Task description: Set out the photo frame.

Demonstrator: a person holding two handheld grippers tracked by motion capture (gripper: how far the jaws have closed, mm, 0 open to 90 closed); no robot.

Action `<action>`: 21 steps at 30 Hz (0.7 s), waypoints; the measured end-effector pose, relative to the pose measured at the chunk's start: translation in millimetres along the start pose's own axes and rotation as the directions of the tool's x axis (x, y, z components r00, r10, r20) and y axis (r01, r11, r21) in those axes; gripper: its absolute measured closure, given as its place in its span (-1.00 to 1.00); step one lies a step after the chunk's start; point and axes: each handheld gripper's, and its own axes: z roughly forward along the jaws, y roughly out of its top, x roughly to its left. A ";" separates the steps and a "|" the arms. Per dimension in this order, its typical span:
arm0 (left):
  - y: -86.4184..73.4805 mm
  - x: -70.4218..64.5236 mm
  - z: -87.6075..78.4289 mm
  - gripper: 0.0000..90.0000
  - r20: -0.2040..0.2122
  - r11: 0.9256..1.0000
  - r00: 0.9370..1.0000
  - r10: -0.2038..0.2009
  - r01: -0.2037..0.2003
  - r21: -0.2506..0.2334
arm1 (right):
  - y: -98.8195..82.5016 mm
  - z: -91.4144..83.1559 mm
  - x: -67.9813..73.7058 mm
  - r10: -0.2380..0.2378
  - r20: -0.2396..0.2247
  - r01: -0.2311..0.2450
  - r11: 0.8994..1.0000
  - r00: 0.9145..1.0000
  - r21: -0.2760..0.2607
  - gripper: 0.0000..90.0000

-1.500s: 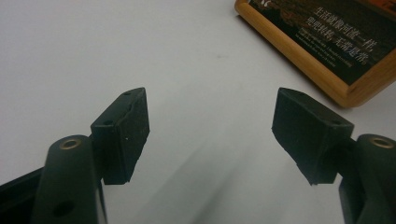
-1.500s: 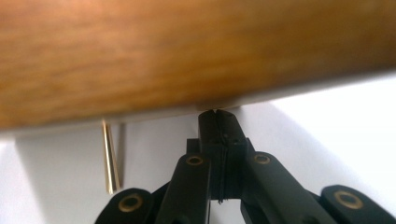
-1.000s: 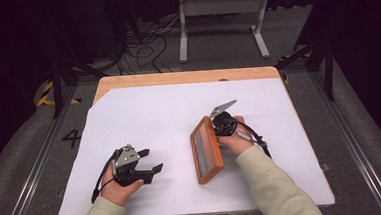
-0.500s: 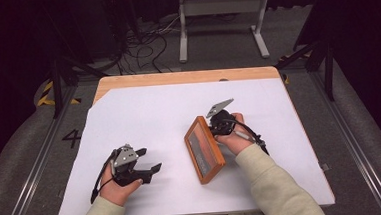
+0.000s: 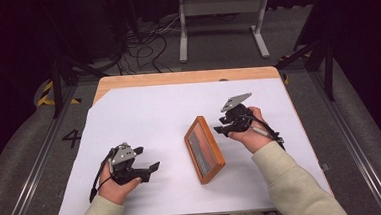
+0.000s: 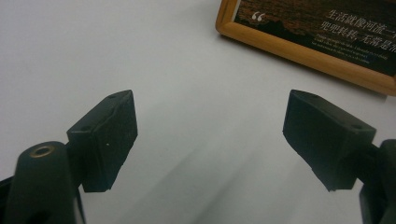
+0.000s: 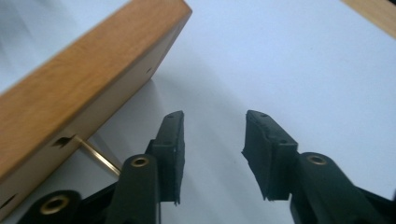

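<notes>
Wooden picture frame (image 5: pixel 204 149) lies on the white table sheet (image 5: pixel 144 115), centre-right, propped slightly on a brass strut, probably just set down. Right gripper (image 5: pixel 221 130), at the frame's two o'clock, has just been opening, nothing between its jaws. Left gripper (image 5: pixel 151 171), at its nine o'clock, jaws wide and empty. Frame: smooth orange-brown wood, rectangular, dark print with pale lettering.

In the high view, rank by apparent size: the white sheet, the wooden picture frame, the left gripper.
1. White sheet, by far the largest.
2. Wooden picture frame.
3. Left gripper; it looks close to the frame in size, so this order is unsure.
</notes>
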 end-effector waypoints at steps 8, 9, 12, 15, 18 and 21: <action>-1.1 3.1 -0.8 -0.61 -0.015 1.000 1.000 -0.003 0.003 0.009 | 7.5 -27.0 6.9 -0.032 0.019 0.032 0.999 0.999 0.009 0.05; -1.6 3.1 -0.8 -0.61 -0.018 1.000 1.000 -0.008 0.008 0.007 | 8.7 -29.0 8.7 -0.022 0.026 0.022 1.000 0.999 0.009 -0.02; -2.2 3.9 -0.8 -0.61 -0.021 1.000 1.000 -0.009 0.009 0.008 | 14.2 -35.5 13.8 -0.011 0.022 0.011 1.000 1.000 0.011 -0.12; -2.1 3.8 -1.2 -0.61 -0.019 1.000 1.000 -0.007 0.008 0.012 | 19.8 -42.2 19.4 0.027 -0.006 -0.027 1.000 1.000 -0.009 -0.23; -2.1 3.9 -1.9 -0.60 -0.022 1.000 1.000 -0.014 0.014 0.009 | 25.0 -48.2 24.6 0.075 -0.008 -0.075 0.996 0.997 -0.038 -0.25; -1.9 4.6 -2.6 -0.59 -0.021 1.000 1.000 -0.016 0.016 0.011 | 28.7 -51.3 30.5 0.082 -0.025 -0.083 0.996 0.996 -0.042 -0.25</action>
